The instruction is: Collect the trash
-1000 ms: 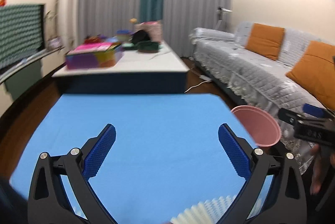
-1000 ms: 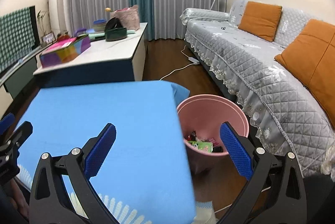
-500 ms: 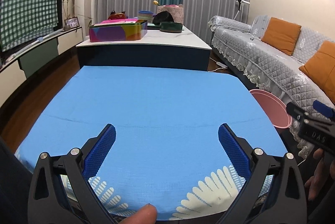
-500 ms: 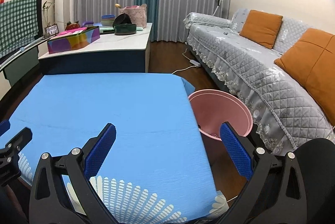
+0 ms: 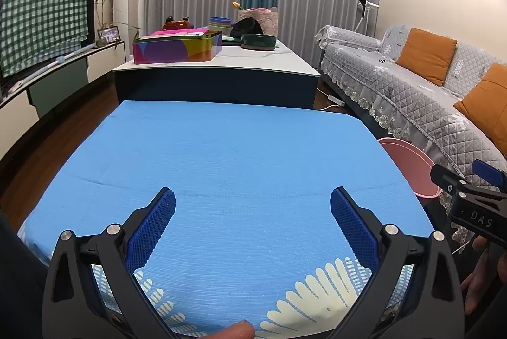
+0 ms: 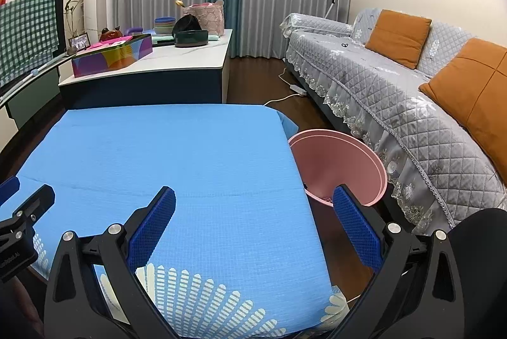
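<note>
Pink trash bin [image 6: 340, 167] stands on the floor beside the right edge of the blue-clothed surface [image 6: 177, 155], near the grey sofa [image 6: 396, 91]. Left gripper [image 5: 253, 223] and right gripper [image 6: 253, 223] hover above the cloth, fingers spread wide, holding nothing

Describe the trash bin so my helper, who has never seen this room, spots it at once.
Find the grey quilted sofa with orange cushions. In the gap between it and the table with the blue cloth stands a round pink bin on the dark wood floor, the only pink, open-topped tub down there.
</note>
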`<control>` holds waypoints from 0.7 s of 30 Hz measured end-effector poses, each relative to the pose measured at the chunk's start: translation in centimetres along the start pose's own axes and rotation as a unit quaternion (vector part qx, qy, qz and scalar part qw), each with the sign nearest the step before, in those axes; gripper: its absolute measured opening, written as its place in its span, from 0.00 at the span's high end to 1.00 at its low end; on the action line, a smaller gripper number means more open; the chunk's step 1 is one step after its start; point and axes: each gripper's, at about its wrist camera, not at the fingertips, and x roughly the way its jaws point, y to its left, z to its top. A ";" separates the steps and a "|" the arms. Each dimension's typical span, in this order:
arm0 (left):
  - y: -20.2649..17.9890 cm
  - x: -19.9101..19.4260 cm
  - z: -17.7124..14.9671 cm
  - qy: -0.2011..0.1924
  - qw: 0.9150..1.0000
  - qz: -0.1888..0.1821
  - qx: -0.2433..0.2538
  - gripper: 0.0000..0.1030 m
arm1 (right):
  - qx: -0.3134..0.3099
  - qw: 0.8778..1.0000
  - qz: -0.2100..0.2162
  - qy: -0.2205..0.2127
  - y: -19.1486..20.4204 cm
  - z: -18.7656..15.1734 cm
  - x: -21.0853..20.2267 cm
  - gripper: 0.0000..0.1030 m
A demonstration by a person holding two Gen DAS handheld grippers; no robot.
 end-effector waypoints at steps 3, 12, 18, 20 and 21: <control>0.0 0.0 -0.1 -0.001 1.000 0.000 0.004 0.08 | 0.000 1.000 0.000 -0.001 0.0 0.0 0.0 0.05; 0.0 0.0 -0.2 0.001 1.000 -0.001 0.006 0.08 | 0.000 1.000 0.001 -0.003 0.0 0.1 -0.1 0.05; 0.0 0.0 -0.2 0.001 1.000 -0.001 0.007 0.08 | 0.000 1.000 0.001 -0.005 0.1 0.1 -0.2 0.05; 0.0 0.0 -0.3 0.001 1.000 -0.002 0.007 0.08 | 0.000 1.000 0.001 -0.004 0.1 0.1 -0.2 0.05; 0.0 0.0 -0.3 0.001 1.000 -0.002 0.007 0.08 | 0.000 1.000 0.001 -0.004 0.2 0.2 -0.2 0.05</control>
